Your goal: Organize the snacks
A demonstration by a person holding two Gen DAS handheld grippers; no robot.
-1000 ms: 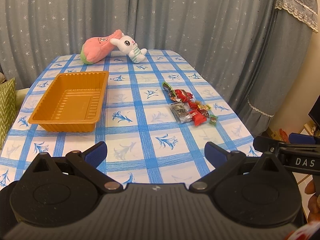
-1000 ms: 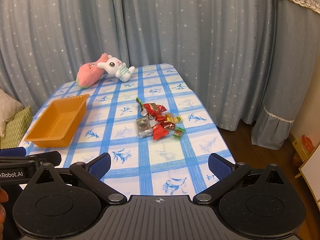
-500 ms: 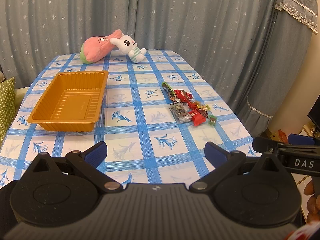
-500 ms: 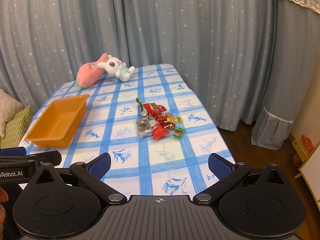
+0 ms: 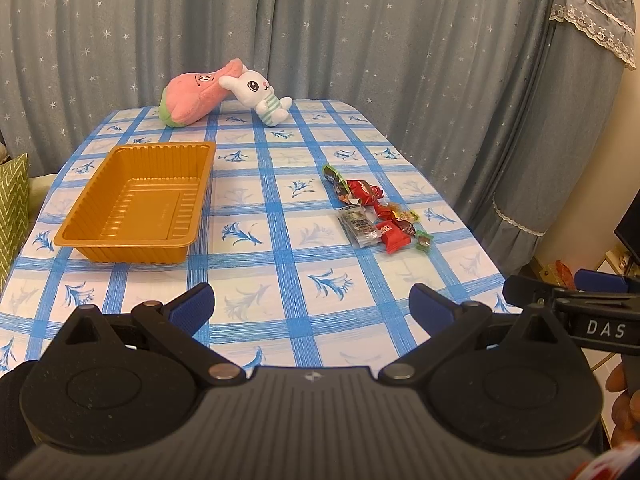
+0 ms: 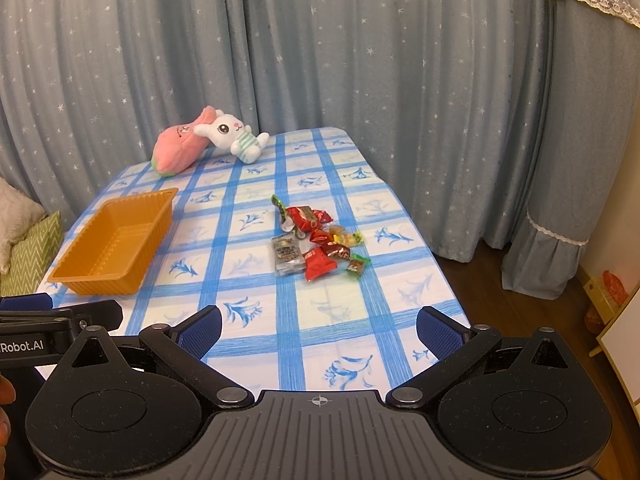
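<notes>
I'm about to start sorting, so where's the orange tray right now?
The orange tray sits empty on the left side of the table, left of the snack pile and nearer the camera than the plush toys.

Not much readable text here. In the left wrist view, white capitals "DAS" sit on the black bar of the right gripper (image 5: 600, 286) poking in at the right edge. In the right wrist view, the left gripper (image 6: 60, 314) at the left edge carries "Robot.AI" in white on its black bar, and the start of the word is cut off by the frame. The snack wrappers (image 6: 316, 240) on the tablecloth have printing on them, but it's too small to make out in either view.
</notes>
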